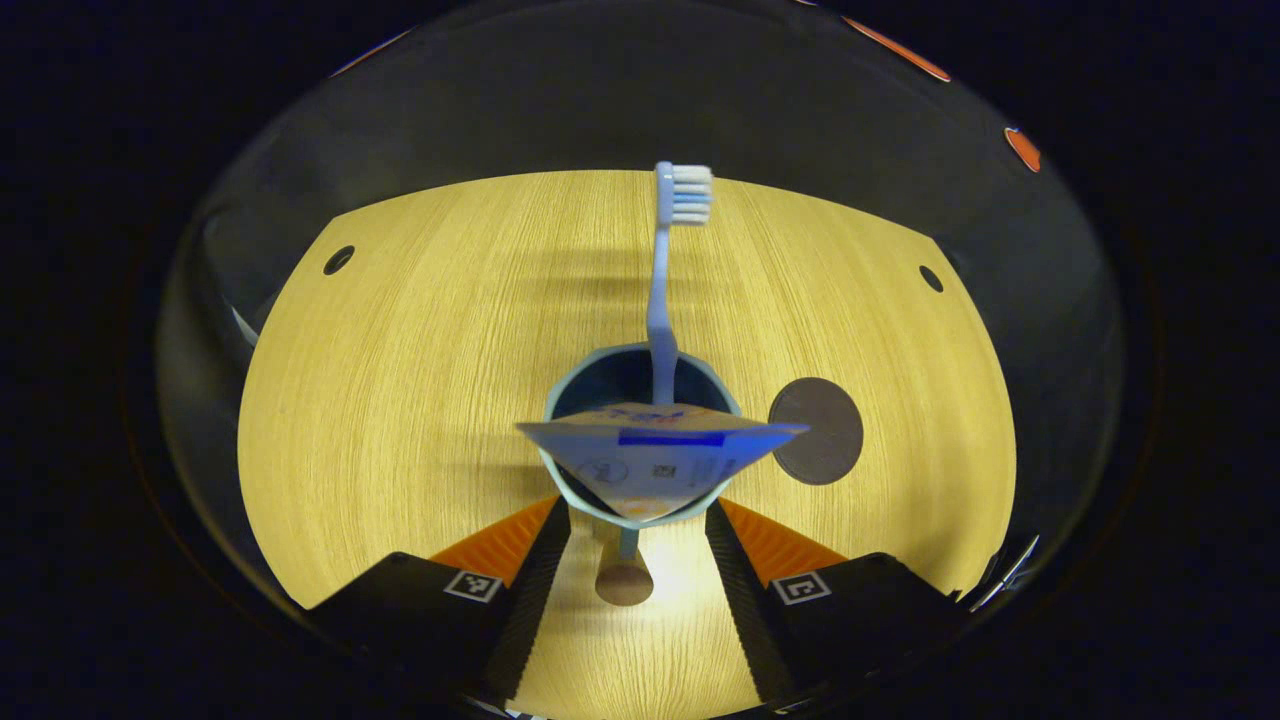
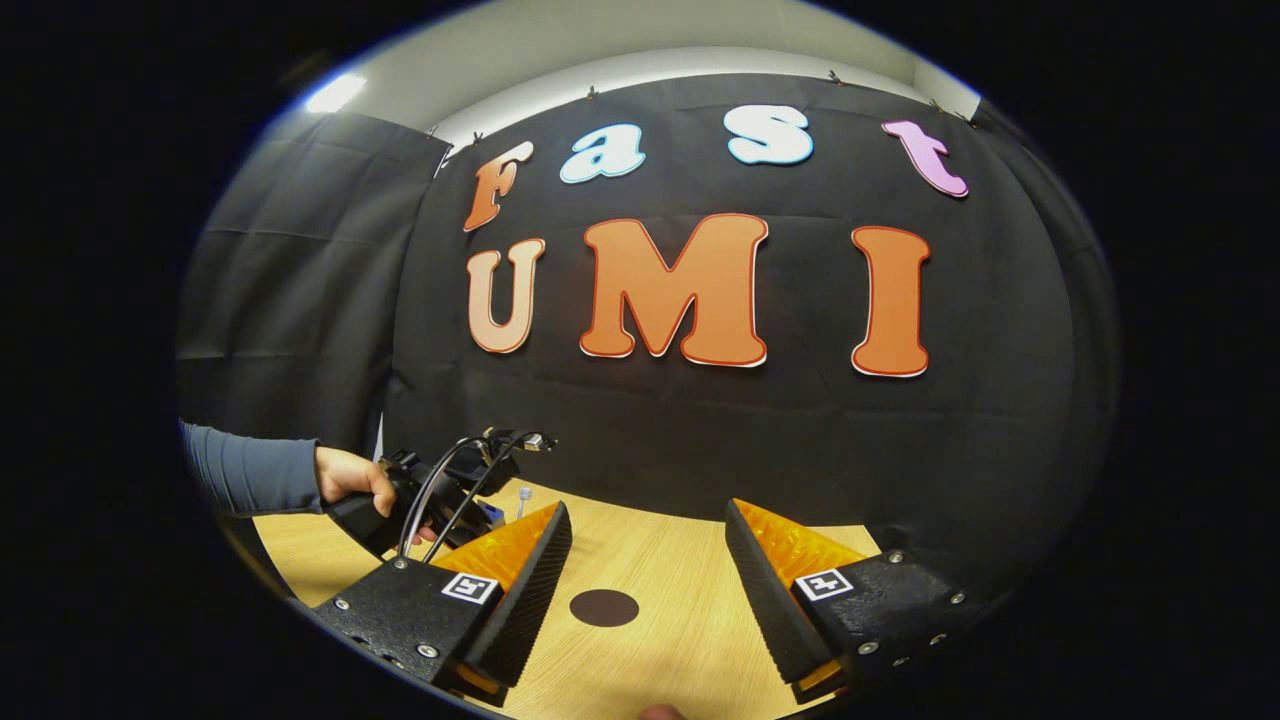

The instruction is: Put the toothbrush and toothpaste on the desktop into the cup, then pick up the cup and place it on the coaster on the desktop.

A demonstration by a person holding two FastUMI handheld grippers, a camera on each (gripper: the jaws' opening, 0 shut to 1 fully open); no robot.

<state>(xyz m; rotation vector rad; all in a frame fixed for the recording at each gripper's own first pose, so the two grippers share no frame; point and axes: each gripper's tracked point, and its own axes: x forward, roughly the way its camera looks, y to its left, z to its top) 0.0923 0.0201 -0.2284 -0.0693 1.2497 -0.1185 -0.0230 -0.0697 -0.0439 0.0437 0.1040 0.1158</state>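
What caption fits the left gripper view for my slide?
Open left gripper flanks a pale blue cup holding a blue toothbrush and toothpaste tube, beside a round dark coaster.

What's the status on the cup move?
Left gripper open, fingers either side of cup. Toothbrush and toothpaste in cup. Cup not on coaster. Right gripper open, idle. Nothing blocking.

Open tabletop (image 1: 400, 400) all around the cup (image 1: 570, 490), wide bare room to its left. Coaster (image 1: 816, 431) just beside the cup on its right, nothing on top. Toothbrush (image 1: 665, 270) and toothpaste (image 1: 655, 455) stuck up out of the cup, blocking its mouth.
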